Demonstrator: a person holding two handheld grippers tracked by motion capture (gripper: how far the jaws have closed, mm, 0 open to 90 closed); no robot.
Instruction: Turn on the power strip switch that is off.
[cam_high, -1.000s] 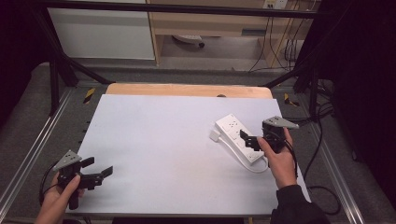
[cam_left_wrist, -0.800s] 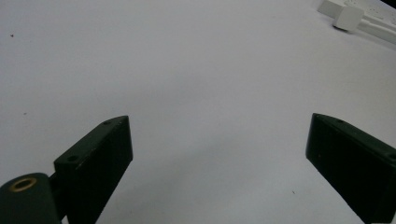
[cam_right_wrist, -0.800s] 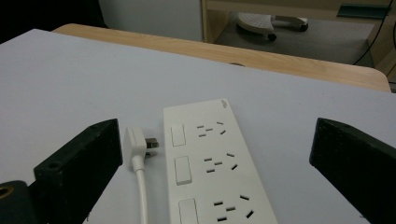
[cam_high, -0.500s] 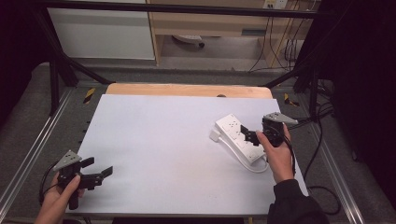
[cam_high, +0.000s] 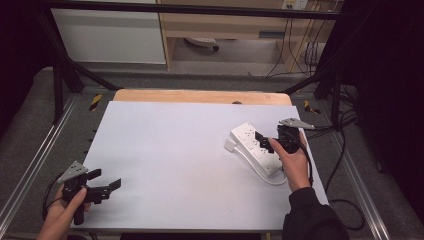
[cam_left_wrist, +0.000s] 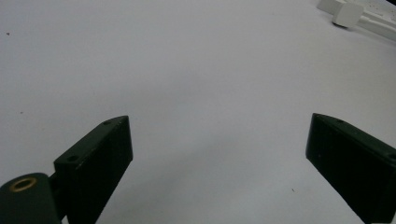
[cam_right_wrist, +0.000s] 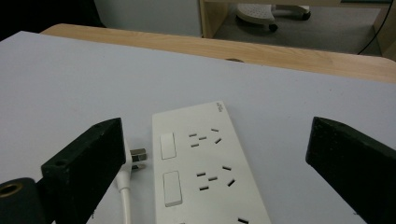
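High view: your right gripper (cam_high: 264, 141), jaws wide open, hovers over the white plastic power strip (cam_high: 254, 148), which runs from 10 to 4 o'clock.

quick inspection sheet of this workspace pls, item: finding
surface: white tabletop on a wooden board, bare apart from the strip
job's things: white power strip, sockets up, its plug lying beside it
clutter: nothing seen
grippers: left gripper open, low at the near left; right gripper open, jaws either side of the strip
cables: strip's white cord loops at the near end
surroundings: cabinets behind, dark cables at the back right
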